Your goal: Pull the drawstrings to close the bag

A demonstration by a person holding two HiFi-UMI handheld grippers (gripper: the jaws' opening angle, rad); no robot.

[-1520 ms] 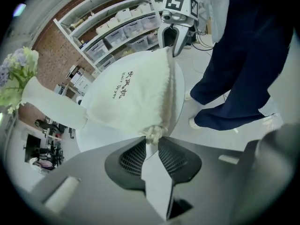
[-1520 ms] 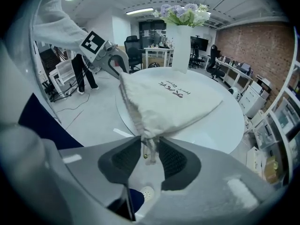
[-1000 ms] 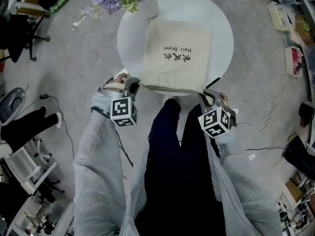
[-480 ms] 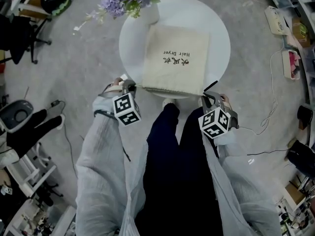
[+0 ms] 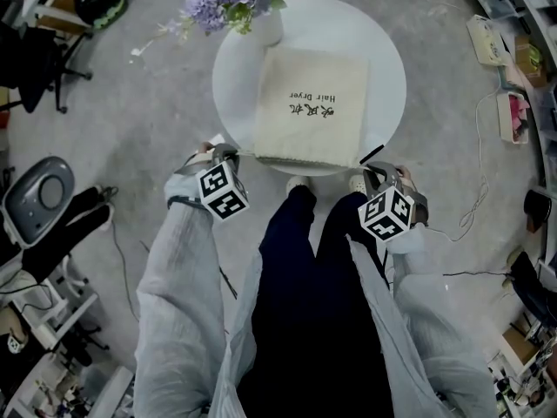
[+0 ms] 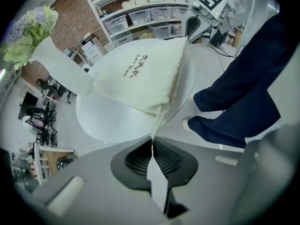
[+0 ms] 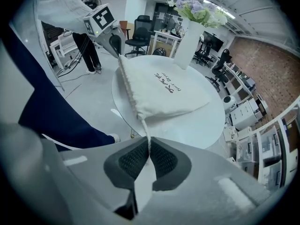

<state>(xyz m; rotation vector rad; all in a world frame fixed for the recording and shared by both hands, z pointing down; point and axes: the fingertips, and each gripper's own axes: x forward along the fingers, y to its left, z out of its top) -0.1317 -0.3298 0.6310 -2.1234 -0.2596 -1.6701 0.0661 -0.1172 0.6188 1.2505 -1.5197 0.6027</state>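
Cream bag (image 5: 309, 107) flat on round white table (image 5: 387, 77), puckered mouth edge toward person. Left gripper (image 6: 152, 142) clamped on left drawstring (image 6: 159, 118), right gripper (image 7: 149, 146) pinching right drawstring (image 7: 144, 128), both cords taut. Flower vase (image 5: 261, 20) at far rim.

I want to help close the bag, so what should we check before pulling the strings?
1. The left tool is shut on the left drawstring: ok.
2. The right tool is shut on the right drawstring: ok.
3. The bag rests on the table: ok.
4. The mouth of the bag is gathered closed: not ok, it is wide.
5. The vase is clear of the bag: cannot tell.
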